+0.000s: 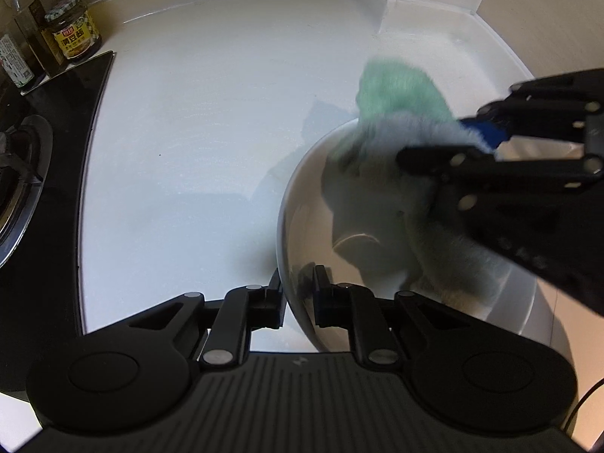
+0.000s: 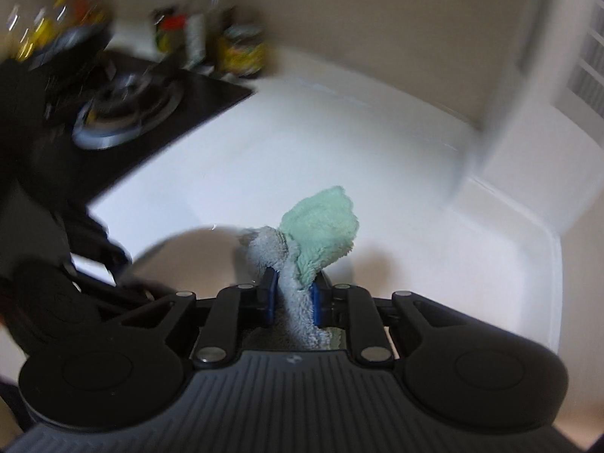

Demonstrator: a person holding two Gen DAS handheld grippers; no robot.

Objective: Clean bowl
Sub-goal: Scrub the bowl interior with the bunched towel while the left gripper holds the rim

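Black hand-held gripper (image 1: 298,294) bodies with ribbed grey tops, silver pivot pins, round side caps, blue finger pads (image 2: 268,296).

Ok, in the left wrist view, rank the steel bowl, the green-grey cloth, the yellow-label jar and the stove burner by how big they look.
1. Steel bowl, largest, though it is nearest the camera.
2. Green-grey cloth, blurred.
3 and 4. Stove burner and yellow-label jar: unsure, since the burner is cut off at the frame edge and the jar stands farther back.

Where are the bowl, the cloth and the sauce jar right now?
bowl (image 1: 302,204): left wrist view, left inner wall of the steel rim.
cloth (image 2: 321,222): right wrist view, green end above the fingers.
sauce jar (image 1: 73,36): left wrist view, yellow label.
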